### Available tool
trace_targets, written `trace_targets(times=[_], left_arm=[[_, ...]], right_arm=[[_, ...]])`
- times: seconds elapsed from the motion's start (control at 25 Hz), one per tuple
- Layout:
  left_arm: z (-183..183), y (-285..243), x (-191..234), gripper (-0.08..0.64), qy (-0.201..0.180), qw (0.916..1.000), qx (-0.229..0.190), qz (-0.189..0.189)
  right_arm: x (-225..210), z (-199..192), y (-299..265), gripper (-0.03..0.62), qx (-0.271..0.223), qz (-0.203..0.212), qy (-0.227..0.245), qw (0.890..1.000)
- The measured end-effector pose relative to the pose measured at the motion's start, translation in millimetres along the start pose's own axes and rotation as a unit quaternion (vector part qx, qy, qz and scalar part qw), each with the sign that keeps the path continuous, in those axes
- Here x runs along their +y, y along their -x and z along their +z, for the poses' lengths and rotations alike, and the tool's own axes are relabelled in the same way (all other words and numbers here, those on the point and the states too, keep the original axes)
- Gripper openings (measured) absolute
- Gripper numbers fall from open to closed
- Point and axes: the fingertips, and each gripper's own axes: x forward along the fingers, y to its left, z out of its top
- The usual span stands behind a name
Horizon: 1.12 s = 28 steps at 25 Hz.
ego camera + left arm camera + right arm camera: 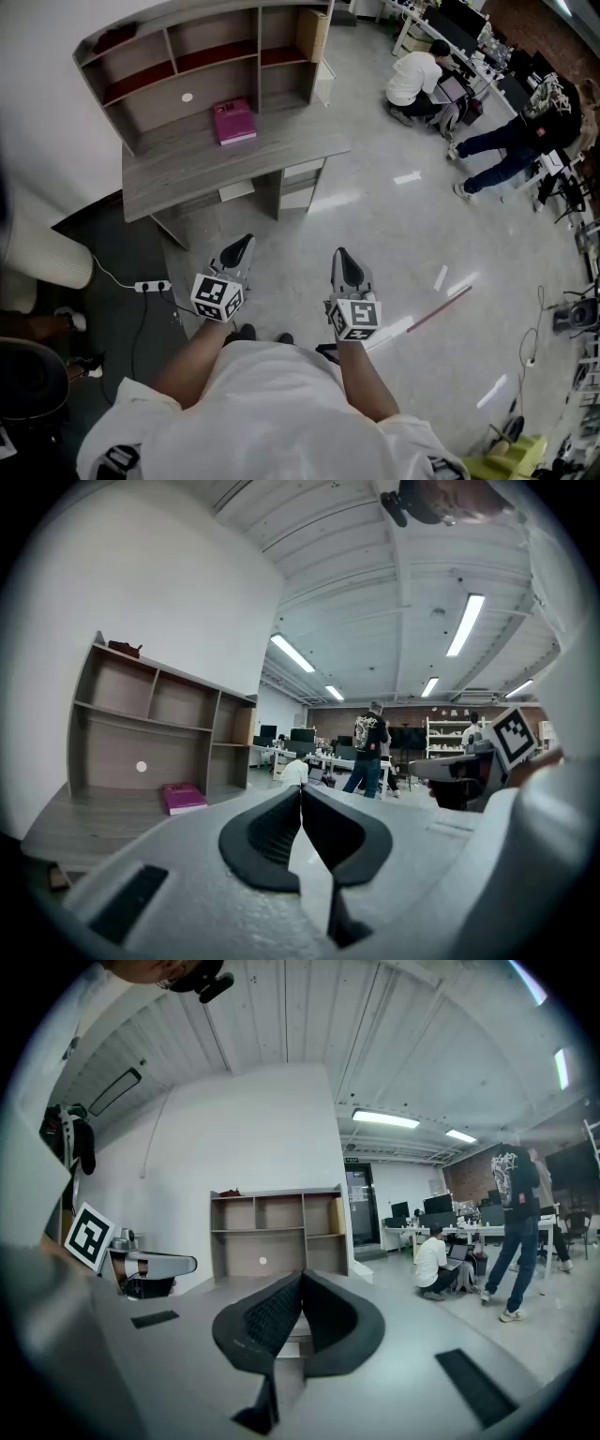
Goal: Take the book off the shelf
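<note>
A magenta book (234, 122) lies flat on the grey desk (187, 173), under the shelf unit (202, 61); the left gripper view shows the book (185, 798) there too. Both grippers hang in front of me over the floor, well short of the desk. My left gripper (246, 241) is shut, its tips meeting, nothing between them (301, 788). My right gripper (340, 253) is also shut and empty (302, 1277). In the right gripper view the shelf unit (277, 1232) stands straight ahead; the book is hidden behind the jaws.
A power strip (152, 285) with a cable lies on the floor left of the desk. A white chair back (47, 258) stands at the left. A person sits on the floor (417, 80) at the back right, another stands (511, 145) by the office desks.
</note>
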Motion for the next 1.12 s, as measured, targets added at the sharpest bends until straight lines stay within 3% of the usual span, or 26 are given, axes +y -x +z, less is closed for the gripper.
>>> trace_targets(times=[0.2,0.56,0.84,1.12], left_arm=[[-8.4,-5.1,-22.6,0.018,0.012,0.9999,0.010,-0.008],[-12.5,3.4,-36.4,0.017,0.019,0.9997,0.009,-0.011],[-13.0,2.6,-21.4,0.017,0.029,0.9995,0.008,-0.004],[-21.8,-48.1,6.1,0.017,0.061,0.9979,0.008,-0.019]], right_arm=[[-19.6,-5.0,15.7,0.014,0.003,0.001,-0.017,1.000],[-14.0,-7.2,19.8,0.015,-0.028,0.062,-0.050,0.996],[-4.1,-7.8,2.1,0.015,-0.028,0.090,-0.056,0.994],[-19.1,-2.5,-45.5,0.015,-0.021,0.084,-0.055,0.995]])
